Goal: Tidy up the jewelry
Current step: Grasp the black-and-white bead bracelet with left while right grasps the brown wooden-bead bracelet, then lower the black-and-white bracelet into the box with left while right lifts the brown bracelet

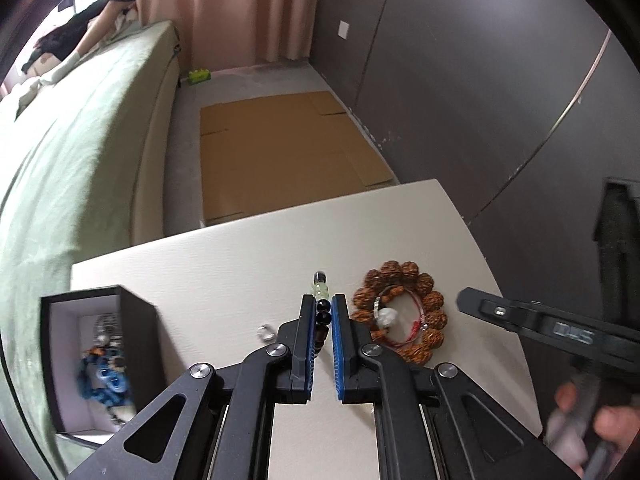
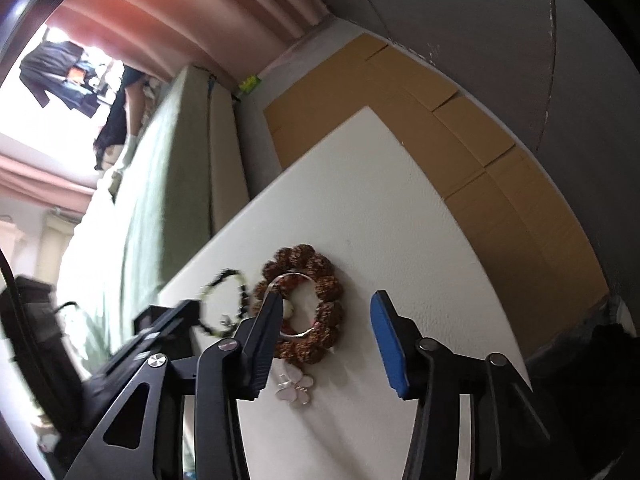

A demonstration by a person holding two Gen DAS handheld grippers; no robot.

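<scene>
My left gripper (image 1: 322, 305) is shut on a beaded bracelet (image 1: 321, 294) of dark and pale green beads, held above the white table (image 1: 224, 264). The bracelet also shows in the right wrist view (image 2: 224, 304), hanging as a loop. A brown walnut-bead bracelet (image 1: 404, 312) lies on the table right of the left gripper, with a red string and white charm (image 1: 387, 317) inside it. My right gripper (image 2: 326, 312) is open just above this brown bracelet (image 2: 320, 280). A black box (image 1: 96, 356) at the left holds blue jewelry (image 1: 105, 380).
A small ring (image 1: 264, 333) lies on the table left of the left gripper. A white flower-shaped piece (image 2: 297, 389) lies near the right gripper. Beyond the table are flat cardboard (image 1: 288, 152) on the floor, a green bed (image 1: 72, 168) and a dark wall.
</scene>
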